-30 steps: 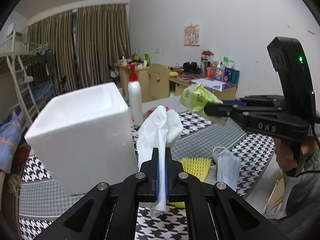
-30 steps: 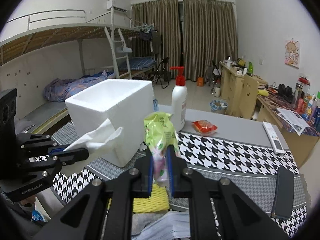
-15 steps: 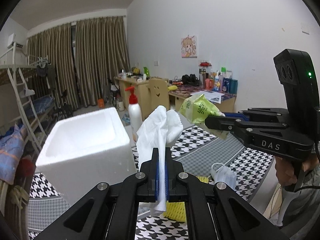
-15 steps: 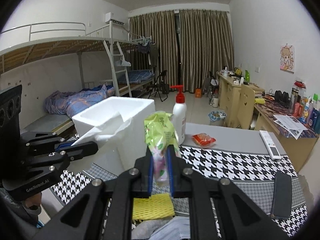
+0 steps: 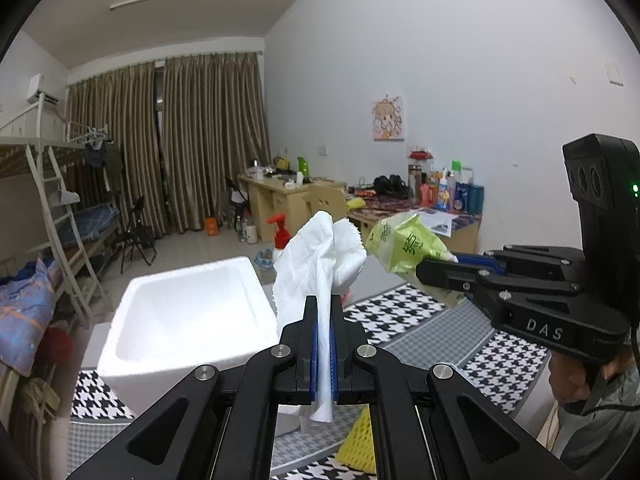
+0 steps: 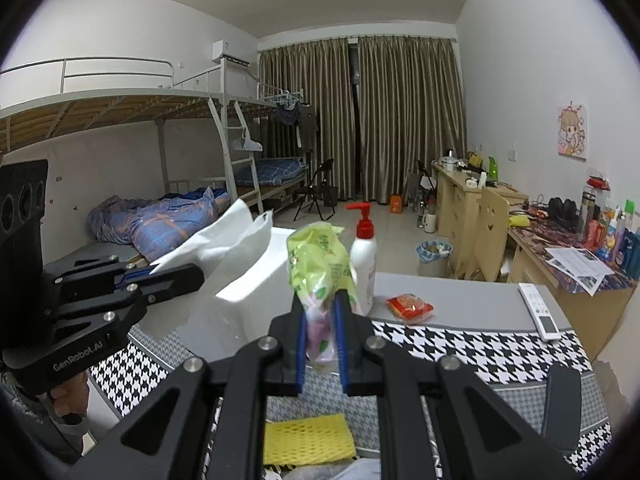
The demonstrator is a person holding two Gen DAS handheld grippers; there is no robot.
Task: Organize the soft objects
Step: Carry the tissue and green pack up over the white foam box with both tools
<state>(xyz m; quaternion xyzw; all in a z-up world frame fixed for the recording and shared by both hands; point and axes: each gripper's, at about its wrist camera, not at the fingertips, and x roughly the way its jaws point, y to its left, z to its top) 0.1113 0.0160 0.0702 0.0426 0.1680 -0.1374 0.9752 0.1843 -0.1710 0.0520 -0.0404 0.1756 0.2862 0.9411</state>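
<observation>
My left gripper is shut on a white tissue, which sticks up above the jaws and hangs a little below them. In the right wrist view the same left gripper shows at the left, the tissue fanning out from its tips. My right gripper is shut on a soft green packet with a pink lower part; from the left wrist it appears at the right as right gripper with the packet. Both are held in the air above the table, near an open white foam box.
A pump bottle with a red top, a red snack pack, a white remote and a dark phone lie on the houndstooth table cover. A yellow foam net lies close below. A bunk bed stands behind.
Both grippers have risen with their loads. The foam box and the table now sit lower in both views, and the box's open inside is visible.
</observation>
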